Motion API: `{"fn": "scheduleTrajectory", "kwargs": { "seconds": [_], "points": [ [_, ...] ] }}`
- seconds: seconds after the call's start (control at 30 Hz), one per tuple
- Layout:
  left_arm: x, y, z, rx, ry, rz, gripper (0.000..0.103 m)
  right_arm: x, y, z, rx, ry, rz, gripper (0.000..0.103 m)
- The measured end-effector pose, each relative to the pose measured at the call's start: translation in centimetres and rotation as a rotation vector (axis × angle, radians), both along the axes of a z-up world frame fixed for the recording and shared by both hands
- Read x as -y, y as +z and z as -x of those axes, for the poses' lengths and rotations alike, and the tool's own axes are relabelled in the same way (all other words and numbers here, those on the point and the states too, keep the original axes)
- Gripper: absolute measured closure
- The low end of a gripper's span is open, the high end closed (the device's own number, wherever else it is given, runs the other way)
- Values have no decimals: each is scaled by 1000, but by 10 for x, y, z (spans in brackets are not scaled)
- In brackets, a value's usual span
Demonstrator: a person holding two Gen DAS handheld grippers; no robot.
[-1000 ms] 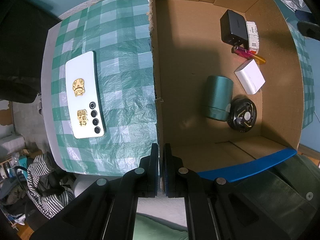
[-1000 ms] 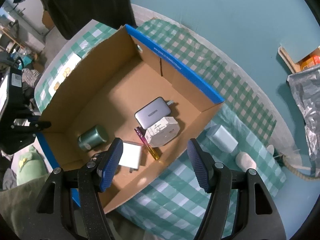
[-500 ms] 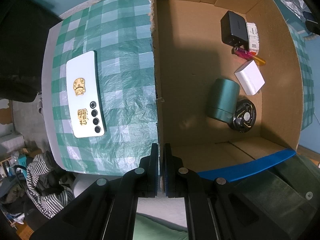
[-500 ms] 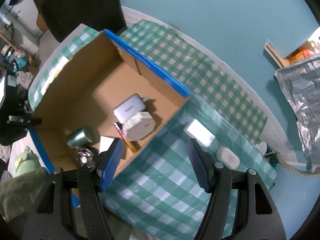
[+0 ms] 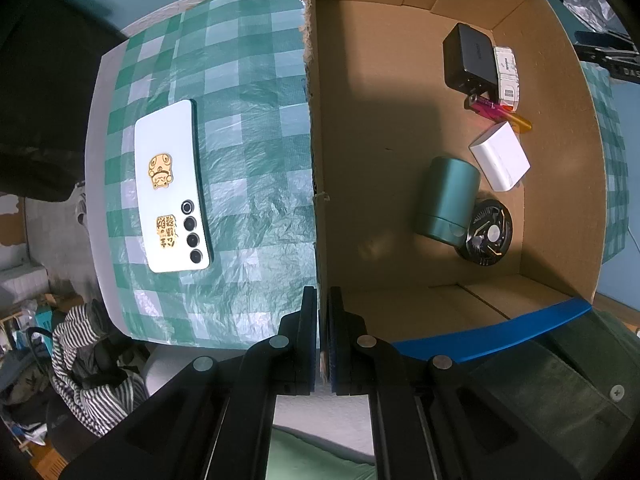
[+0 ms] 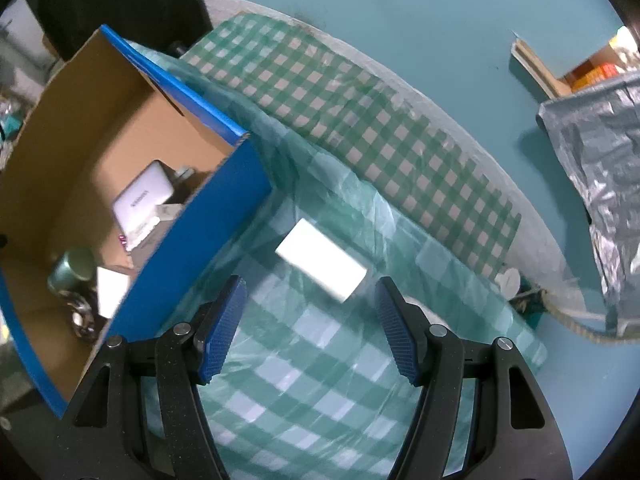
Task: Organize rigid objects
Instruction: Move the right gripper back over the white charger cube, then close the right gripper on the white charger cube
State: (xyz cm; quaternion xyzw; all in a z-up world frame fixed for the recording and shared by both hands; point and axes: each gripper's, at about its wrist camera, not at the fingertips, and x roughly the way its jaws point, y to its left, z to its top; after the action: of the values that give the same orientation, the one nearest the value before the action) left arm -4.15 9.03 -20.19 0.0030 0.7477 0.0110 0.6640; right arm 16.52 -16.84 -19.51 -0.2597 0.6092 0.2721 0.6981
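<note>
Green-check tablecloth [image 6: 304, 376], cardboard box [image 5: 400, 80] part-filled. Right gripper [image 6: 310, 320] swung off box, now above white block [image 6: 322, 264] — jaws wide, empty; next pickup likely. Left gripper [image 5: 323, 344] stays pinched on box wall.

The box wall [image 6: 188, 276] hides part of the white charger [image 6: 110, 292].

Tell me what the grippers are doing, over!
Left hand-held gripper shut on box wall. Right hand-held gripper open, empty, above white block on tablecloth. Nothing in the way.

floor [image 6: 400, 20]: teal | table: green-checked cloth [image 6: 320, 92] | crumpled silver foil [image 6: 600, 152] | striped fabric [image 5: 92, 384] below table edge
</note>
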Motion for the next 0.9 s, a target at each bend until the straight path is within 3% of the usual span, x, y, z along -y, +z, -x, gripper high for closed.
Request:
{"fn": "scheduleTrajectory", "kwargs": {
  "seconds": [0.43, 0.7, 0.9],
  "points": [
    [-3, 1, 1, -4, 19, 9, 98, -15, -39, -4, 17, 171, 118, 36],
    [-5, 1, 1, -8, 33, 14, 98, -16, -59, -8, -29, 179, 145, 37],
    [-6, 1, 1, -9, 35, 16, 98, -14, -61, -17, -90, 111, 110, 60]
  ]
}}
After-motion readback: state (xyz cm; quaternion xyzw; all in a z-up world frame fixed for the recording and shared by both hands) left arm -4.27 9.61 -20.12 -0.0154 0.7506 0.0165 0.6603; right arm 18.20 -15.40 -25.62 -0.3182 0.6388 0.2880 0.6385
